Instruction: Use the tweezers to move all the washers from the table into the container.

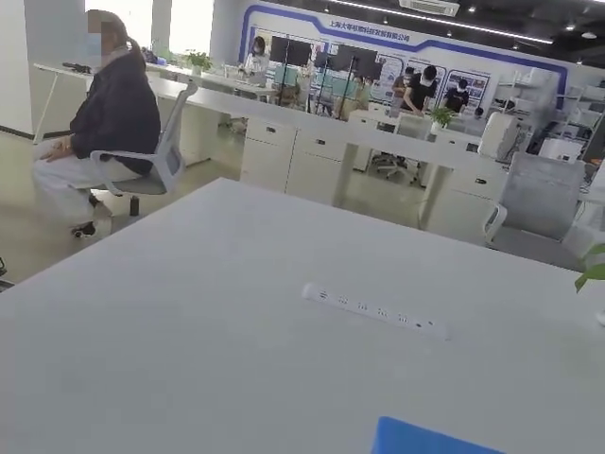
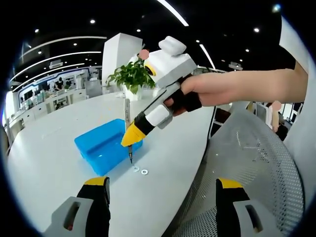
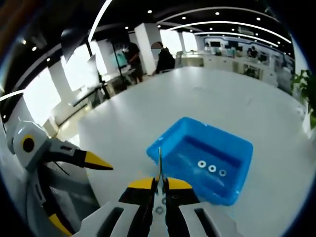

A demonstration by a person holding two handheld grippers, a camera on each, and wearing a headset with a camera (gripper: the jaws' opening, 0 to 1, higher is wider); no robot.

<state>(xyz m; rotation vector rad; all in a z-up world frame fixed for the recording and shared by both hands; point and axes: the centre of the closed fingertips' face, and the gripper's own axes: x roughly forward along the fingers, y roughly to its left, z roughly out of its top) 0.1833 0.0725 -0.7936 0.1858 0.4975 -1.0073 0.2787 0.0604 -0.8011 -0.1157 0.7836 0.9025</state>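
**Left hand-held gripper (image 2: 163, 182) gapes; right hand-held gripper (image 3: 159, 183) clamps tweezers (image 3: 159, 163)**

White table (image 2: 49, 163) carries the blue container (image 2: 116, 159), three washers (image 3: 212, 168) inside. Tweezers' tips hang near two loose washers (image 2: 144, 172) on the table, at the container's 4 o'clock in the left gripper view.

In the head view a white power strip (image 1: 376, 311) lies at four o'clock from centre. A person (image 1: 104, 123) sits on an office chair (image 1: 170, 151) at ten o'clock, and white cabinets (image 1: 312, 156) stand at twelve. In the left gripper view a potted plant (image 2: 132, 76) stands at eleven o'clock.
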